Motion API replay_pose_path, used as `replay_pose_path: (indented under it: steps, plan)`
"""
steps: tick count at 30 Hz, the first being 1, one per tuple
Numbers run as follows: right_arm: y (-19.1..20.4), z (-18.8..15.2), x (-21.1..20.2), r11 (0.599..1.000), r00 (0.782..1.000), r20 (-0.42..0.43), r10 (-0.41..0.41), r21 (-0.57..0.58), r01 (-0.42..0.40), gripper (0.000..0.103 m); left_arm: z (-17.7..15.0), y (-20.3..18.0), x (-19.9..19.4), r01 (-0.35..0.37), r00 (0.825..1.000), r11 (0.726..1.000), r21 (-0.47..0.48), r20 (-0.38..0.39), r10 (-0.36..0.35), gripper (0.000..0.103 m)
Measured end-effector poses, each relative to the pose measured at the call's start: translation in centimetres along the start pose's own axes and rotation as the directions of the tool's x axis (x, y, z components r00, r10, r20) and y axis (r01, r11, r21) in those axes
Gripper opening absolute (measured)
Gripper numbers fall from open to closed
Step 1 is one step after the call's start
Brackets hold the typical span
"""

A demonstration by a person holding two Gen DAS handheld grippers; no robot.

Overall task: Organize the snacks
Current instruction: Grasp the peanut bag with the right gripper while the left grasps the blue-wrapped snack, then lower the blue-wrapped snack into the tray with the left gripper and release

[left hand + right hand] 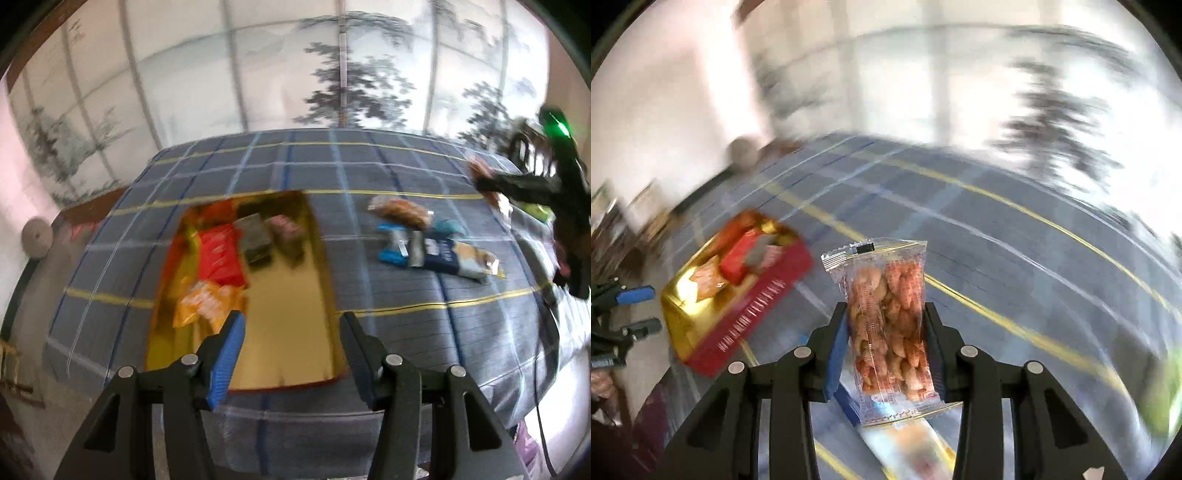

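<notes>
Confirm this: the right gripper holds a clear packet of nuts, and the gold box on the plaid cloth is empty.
Not quite. The right gripper does hold the nut packet, but the gold box on the plaid cloth is not empty: the left wrist view shows several snacks inside.

A box (258,288) sits left of centre on the cloth (369,166), packets (221,258) in its left half. More snacks (436,240) lie loose to its right.

Both wrist views angled down, sharing gold box (258,295) (701,314); right blurred, perhaps nearer.
</notes>
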State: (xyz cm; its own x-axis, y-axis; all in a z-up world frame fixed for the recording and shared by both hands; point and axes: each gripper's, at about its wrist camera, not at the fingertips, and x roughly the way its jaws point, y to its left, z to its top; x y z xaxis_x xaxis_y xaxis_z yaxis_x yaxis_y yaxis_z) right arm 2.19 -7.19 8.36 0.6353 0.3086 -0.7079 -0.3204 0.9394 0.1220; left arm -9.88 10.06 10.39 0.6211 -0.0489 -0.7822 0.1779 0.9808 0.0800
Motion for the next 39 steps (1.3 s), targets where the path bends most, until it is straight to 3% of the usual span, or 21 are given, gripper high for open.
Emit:
replay_pose_path:
  steps: [2,5,7,10,12,16,21,24,31,34,37,39]
  plan:
    - [-2.6,-4.2,-2.5,0.992,0.995,-0.005,-0.095,0.085,0.095,0.035,1.1,-1.6,0.3,0.068,0.998,0.996,0.053,-0.001,-0.068,0.054]
    - [-5.7,-8.6,-4.1,0.970,0.986,-0.037,-0.160,0.180,0.164,0.035,3.1,-4.0,1.4,0.111,0.994,0.987,0.112,-0.015,-0.110,0.054]
    - [-7.6,-11.4,-4.6,0.941,0.970,-0.062,-0.234,0.237,0.242,0.035,4.3,-5.2,2.5,0.156,0.988,0.979,0.128,-0.032,-0.154,0.054]
    - [-9.9,-14.2,-5.3,0.898,0.961,-0.077,-0.267,0.343,0.277,0.035,6.6,-7.0,5.1,0.261,0.963,0.957,0.122,-0.096,-0.251,0.055]
    - [-10.8,-15.2,-5.7,0.878,0.952,-0.079,-0.295,0.372,0.302,0.035,8.0,-8.0,7.0,0.246,0.966,0.960,0.134,-0.119,-0.231,0.055]
    - [-11.8,-16.3,-5.3,0.853,0.947,-0.082,-0.309,0.416,0.315,0.035,9.7,-9.3,10.8,0.236,0.963,0.960,0.148,-0.168,-0.211,0.054]
    - [-12.0,-16.7,-4.8,0.830,0.944,-0.060,-0.325,0.461,0.315,0.036,10.5,-10.3,15.0,0.235,0.945,0.958,0.164,-0.271,-0.185,0.055]
    - [-11.5,-16.5,-4.5,0.833,0.937,-0.057,-0.346,0.441,0.334,0.036,10.7,-10.5,16.4,0.243,0.938,0.957,0.156,-0.289,-0.191,0.055]
    - [-11.2,-16.5,-4.5,0.844,0.944,-0.049,-0.326,0.434,0.314,0.036,10.8,-10.2,19.4,0.274,0.915,0.958,0.085,-0.329,-0.232,0.054]
    - [-11.3,-16.6,-4.4,0.844,0.945,-0.048,-0.325,0.436,0.312,0.036,10.6,-9.8,19.8,0.270,0.914,0.961,0.060,-0.330,-0.236,0.036]
    - [-11.2,-16.5,-4.4,0.844,0.944,-0.049,-0.327,0.434,0.315,0.036,10.4,-10.3,19.4,0.242,0.927,0.966,0.092,-0.316,-0.202,0.035]
    - [-11.2,-16.6,-4.4,0.844,0.944,-0.049,-0.327,0.434,0.315,0.036,10.2,-10.1,19.0,0.242,0.928,0.968,0.062,-0.308,-0.212,0.034]
